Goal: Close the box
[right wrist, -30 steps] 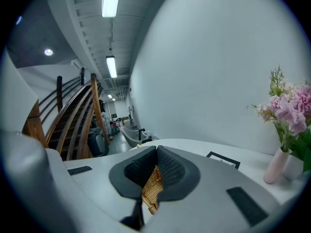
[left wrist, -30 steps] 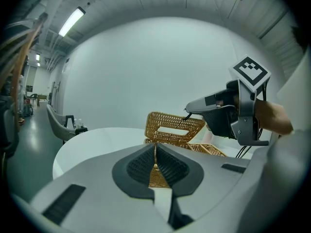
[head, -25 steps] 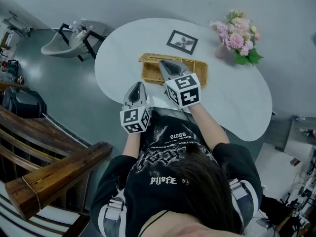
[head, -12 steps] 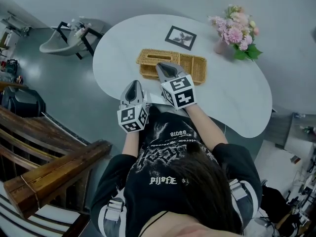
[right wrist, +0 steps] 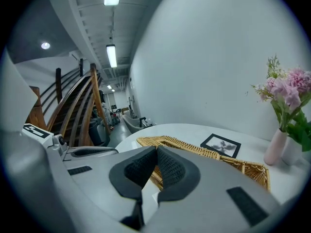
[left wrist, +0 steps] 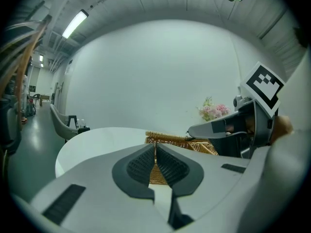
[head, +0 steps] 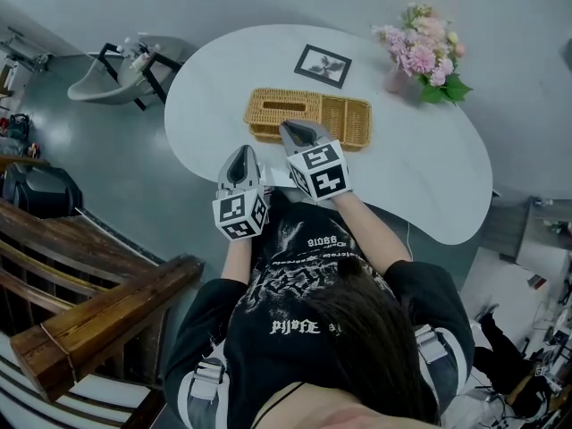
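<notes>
You had both claws pressed together, nothing between them: left gripper at the near edge of the table, right gripper at the front edge of the box. The box sat mid-table, gripped by neither. Its left part looked covered flat, but whether the right part was lidded or open, I couldn't tell. Closing looked done, or nearly so.

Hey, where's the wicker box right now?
In the head view, the wicker box lies on the white table just beyond the right gripper, with the framed picture behind it and the pink flowers off to its right.
</notes>
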Demonstrator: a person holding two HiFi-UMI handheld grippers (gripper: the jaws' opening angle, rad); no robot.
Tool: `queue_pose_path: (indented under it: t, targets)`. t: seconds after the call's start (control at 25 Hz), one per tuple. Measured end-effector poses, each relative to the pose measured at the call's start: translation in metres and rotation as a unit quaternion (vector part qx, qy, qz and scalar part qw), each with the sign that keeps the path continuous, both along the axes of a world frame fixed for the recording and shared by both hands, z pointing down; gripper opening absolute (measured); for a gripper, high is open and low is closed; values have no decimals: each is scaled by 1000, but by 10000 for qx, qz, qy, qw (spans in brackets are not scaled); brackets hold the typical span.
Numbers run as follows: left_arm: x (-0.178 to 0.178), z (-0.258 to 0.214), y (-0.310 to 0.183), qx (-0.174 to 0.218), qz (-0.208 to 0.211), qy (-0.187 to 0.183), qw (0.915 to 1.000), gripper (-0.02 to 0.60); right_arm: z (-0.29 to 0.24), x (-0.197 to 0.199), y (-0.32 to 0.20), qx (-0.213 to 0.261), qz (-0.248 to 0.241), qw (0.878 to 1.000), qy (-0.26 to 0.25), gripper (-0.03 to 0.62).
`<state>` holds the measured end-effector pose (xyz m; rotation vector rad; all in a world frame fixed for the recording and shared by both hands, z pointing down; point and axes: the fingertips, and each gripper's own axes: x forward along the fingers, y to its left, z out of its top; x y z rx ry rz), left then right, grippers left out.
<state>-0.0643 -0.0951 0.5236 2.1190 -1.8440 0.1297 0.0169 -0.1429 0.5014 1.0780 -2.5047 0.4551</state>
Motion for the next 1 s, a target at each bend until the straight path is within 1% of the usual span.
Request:
queue_pose_path:
  t: [0.48,1.0]
  targets:
    - [7,8,0,-103,110,-1,9999,29,29,4,10,-239,58,9996,143,35]
    - [9,13,0,-198,90,-12,9998,31,51,5,14,-416,85,9988,247,35]
